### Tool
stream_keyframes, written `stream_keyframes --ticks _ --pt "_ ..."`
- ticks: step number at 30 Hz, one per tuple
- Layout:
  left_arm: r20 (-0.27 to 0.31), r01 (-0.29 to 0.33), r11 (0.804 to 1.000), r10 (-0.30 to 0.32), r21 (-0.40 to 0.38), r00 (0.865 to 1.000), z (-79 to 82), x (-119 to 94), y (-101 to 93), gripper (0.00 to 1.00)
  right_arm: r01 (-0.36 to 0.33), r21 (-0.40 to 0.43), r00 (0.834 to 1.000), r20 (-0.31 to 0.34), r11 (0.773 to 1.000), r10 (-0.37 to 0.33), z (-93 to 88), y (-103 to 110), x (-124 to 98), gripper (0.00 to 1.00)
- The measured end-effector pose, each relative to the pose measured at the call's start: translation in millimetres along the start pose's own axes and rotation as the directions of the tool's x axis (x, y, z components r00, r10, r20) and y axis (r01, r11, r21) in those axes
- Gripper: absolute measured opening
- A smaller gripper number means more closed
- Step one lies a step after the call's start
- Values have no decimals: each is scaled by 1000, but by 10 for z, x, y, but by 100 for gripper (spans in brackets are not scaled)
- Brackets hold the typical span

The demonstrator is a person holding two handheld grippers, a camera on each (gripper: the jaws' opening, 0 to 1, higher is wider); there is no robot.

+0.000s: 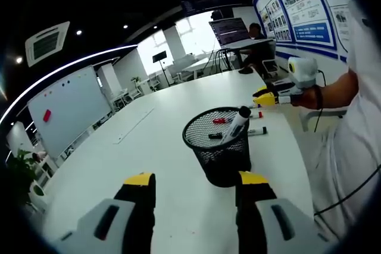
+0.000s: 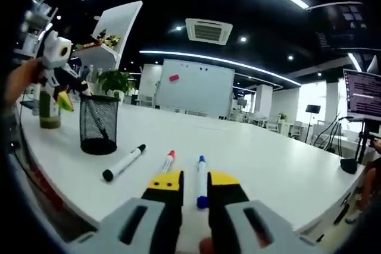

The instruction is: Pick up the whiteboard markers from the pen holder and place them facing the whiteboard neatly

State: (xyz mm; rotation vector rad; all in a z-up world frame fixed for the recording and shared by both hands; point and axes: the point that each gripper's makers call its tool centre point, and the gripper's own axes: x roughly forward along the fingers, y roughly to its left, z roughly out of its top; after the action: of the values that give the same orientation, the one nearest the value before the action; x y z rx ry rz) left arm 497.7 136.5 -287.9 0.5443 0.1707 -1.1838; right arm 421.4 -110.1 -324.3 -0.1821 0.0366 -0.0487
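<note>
in the left gripper view, the left tongs (image 1: 196,185) are open, with nothing between the yellow tips. just ahead of them, at about 12 o'clock, stands the black mesh pen holder (image 1: 220,147) on the white surface (image 1: 149,165). a marker with a black cap (image 1: 237,123) leans up out of the holder, and a red-capped marker (image 1: 219,121) lies inside it. more markers lie on the surface just behind the holder, at 1 o'clock. the whiteboard (image 1: 68,108) stands far off at 10 o'clock, with a small red thing stuck on it.

in the right gripper view, the right tongs (image 2: 194,185) are a little apart, and the blue marker (image 2: 202,179) lies on the surface with its near end between the tips. i cannot tell if the tips squeeze it. just beside it at 11 o'clock lies the red marker (image 2: 167,162). the black marker (image 2: 124,163) lies farther out at 10 o'clock, slanted. all three caps point away, toward the whiteboard (image 2: 196,90) at 12 o'clock. the pen holder (image 2: 99,124) stands at 10 o'clock, with the left tongs (image 2: 64,100) just above its rim.
</note>
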Motion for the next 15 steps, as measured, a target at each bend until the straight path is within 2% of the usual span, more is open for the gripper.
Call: stream_keyframes --ticks 15 --pt "0 0 1000 0 0 1000 -3 1 -2 55 -22 -4 999 34 1000 22 151 -6 21 16"
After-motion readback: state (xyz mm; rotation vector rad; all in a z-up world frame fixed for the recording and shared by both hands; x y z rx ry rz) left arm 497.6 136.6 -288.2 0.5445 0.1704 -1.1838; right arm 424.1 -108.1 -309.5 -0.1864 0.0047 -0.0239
